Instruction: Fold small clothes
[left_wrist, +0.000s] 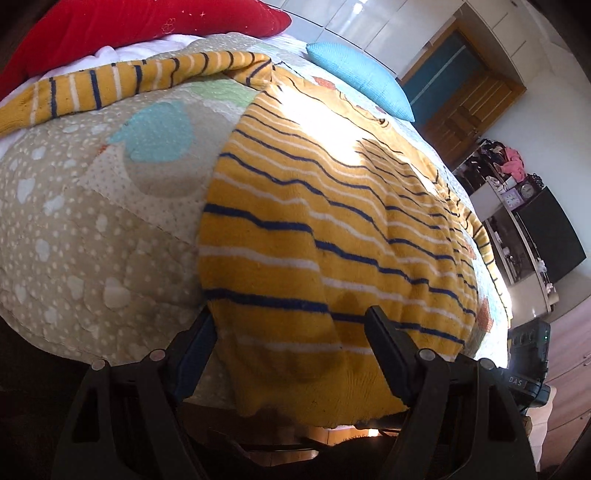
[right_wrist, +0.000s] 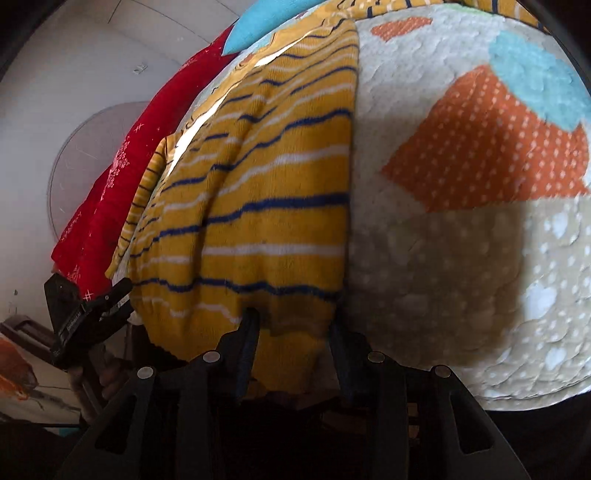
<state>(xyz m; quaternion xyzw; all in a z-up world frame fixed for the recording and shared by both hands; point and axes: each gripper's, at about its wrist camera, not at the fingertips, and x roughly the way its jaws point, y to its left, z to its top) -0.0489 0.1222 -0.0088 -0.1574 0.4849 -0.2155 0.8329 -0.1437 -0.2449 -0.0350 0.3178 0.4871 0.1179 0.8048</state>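
Observation:
A yellow sweater (left_wrist: 332, 229) with navy and white stripes lies flat on the quilted bedspread (left_wrist: 92, 221). One sleeve (left_wrist: 129, 85) stretches away to the far left. My left gripper (left_wrist: 291, 325) is at the near hem, its jaws wide apart: one finger sits beside the sweater's left edge, the other rests on the cloth. In the right wrist view the same sweater (right_wrist: 266, 206) runs up the picture. My right gripper (right_wrist: 293, 321) is at its near right hem corner, the fingers apart with cloth lying between them and not pinched. The left gripper (right_wrist: 85, 314) also shows at that view's left edge.
A red pillow (left_wrist: 147, 26) and a blue pillow (left_wrist: 362, 74) lie at the far end of the bed. A wooden door (left_wrist: 465, 96), a cluttered dresser (left_wrist: 509, 184) and a dark screen (left_wrist: 550, 240) stand to the right. The bed's near edge is just below both grippers.

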